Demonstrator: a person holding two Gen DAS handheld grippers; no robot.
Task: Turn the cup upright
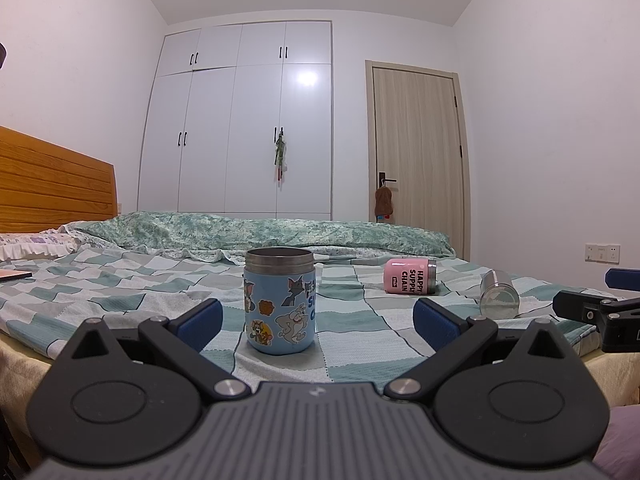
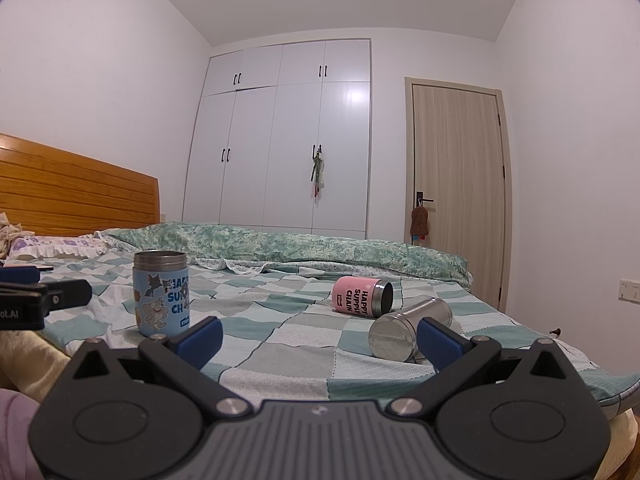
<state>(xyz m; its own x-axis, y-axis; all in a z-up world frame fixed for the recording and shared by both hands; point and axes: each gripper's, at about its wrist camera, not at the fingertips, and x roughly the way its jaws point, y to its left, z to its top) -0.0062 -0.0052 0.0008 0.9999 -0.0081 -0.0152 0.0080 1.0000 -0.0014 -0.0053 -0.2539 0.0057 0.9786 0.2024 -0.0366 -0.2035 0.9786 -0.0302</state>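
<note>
A blue cartoon cup (image 1: 279,300) stands upright on the checked bedsheet, mouth up; it also shows in the right wrist view (image 2: 161,293). A pink cup (image 1: 409,276) lies on its side further back; the right wrist view (image 2: 360,295) shows its open mouth facing right. A steel cup (image 1: 499,295) lies on its side, its base towards the right camera (image 2: 404,334). My left gripper (image 1: 318,320) is open and empty, just in front of the blue cup. My right gripper (image 2: 318,338) is open and empty, its right finger close beside the steel cup.
The bed's checked sheet (image 2: 280,344) carries a rolled green quilt (image 1: 260,232) at the back and pillows at the left. A wooden headboard (image 1: 52,184), white wardrobe (image 1: 240,120) and door (image 1: 420,152) stand behind. The bed's near edge runs just under the grippers.
</note>
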